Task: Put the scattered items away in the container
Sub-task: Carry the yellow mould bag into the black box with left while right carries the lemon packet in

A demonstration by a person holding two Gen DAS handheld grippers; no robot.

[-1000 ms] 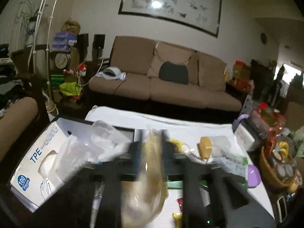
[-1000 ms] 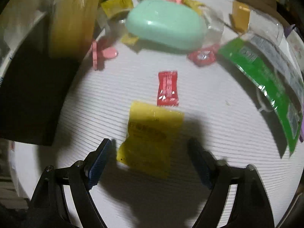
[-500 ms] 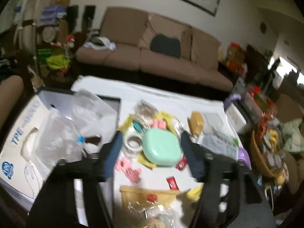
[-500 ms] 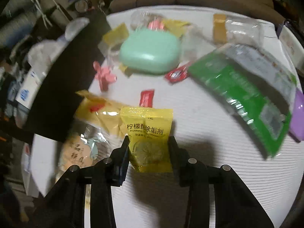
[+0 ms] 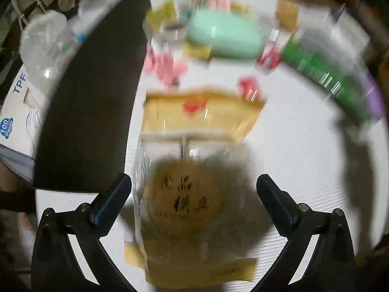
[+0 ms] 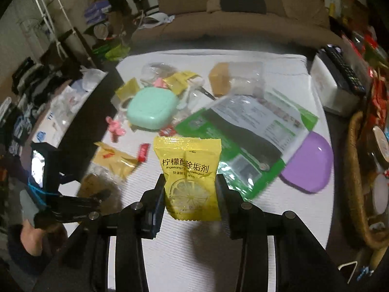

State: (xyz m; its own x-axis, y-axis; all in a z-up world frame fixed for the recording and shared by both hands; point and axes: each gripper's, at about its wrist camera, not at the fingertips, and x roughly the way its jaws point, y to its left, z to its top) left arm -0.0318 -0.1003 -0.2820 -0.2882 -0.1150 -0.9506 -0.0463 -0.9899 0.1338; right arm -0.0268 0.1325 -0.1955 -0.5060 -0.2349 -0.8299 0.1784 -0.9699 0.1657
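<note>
Our right gripper point(image 6: 190, 194) is pinched shut on the yellow packet point(image 6: 188, 177), which has a lemon picture on it. The black fingers squeeze its two sides near the bottom, and the packet stands up above the white table point(image 6: 279, 231). It looks light and puffy, like a little pillow. The wrapper is shiny, so we think it could slip if we squeeze too softly. Holding it by the fat middle seems best, not by the thin crinkly edge.

Our left gripper point(image 5: 194, 204) is opening, and its jaws stand very wide. The big snack bag point(image 5: 194, 194) lies flat on the table between the blue pads point(image 5: 111, 199), and the pads do not touch it. This picture is blurry, but we think the bag is clear plastic with something round and brown inside. It looks soft and floppy, so it would bend if we took it by a corner. What is inside may break, so we should squeeze gently across the middle.

More things lie farther back on the table: a mint green case point(image 6: 153, 107), a green pouch point(image 6: 243, 133) and a purple case point(image 6: 308, 163). The cases look hard and smooth. A dark box point(image 5: 90, 92) sits along the table's left side, and we think that is the container.
</note>
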